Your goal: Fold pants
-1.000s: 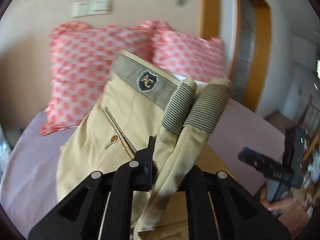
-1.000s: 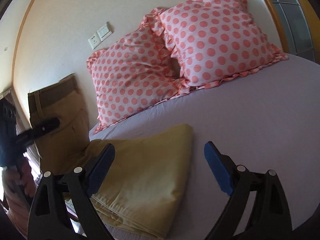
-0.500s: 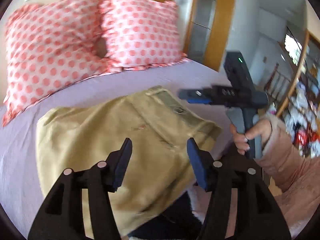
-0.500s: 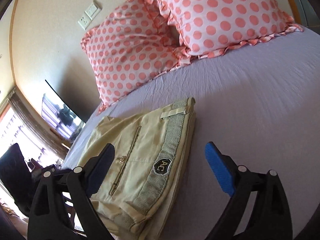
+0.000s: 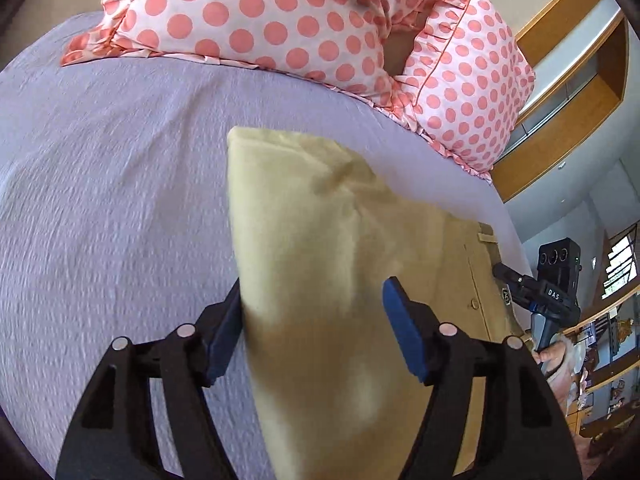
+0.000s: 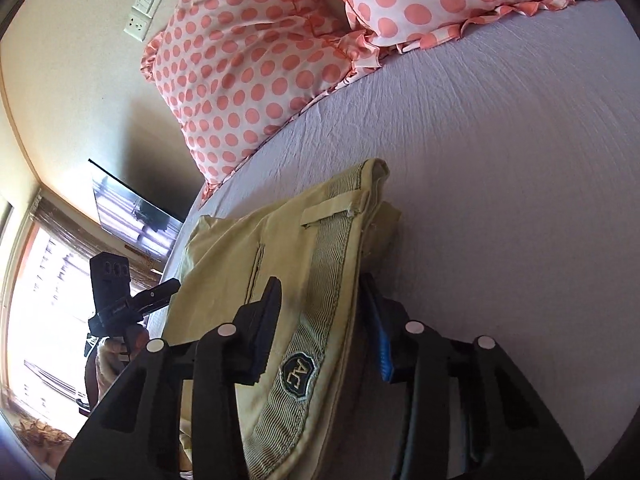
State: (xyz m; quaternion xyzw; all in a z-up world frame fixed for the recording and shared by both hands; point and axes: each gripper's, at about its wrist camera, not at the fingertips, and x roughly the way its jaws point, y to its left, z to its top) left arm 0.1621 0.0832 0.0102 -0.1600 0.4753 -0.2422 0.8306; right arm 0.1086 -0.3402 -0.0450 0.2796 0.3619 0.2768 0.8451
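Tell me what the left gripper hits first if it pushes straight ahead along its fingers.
The left gripper, jaws open, already straddles the folded khaki pants, so it would probably meet that fabric first. Beyond lie the lilac bedsheet and the pink polka-dot pillows.

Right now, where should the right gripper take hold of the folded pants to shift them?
Grip the striped waistband edge of the pants. The right gripper already straddles it with jaws open. Come in from the bare bedsheet side, where the stacked layers end in one thick edge.
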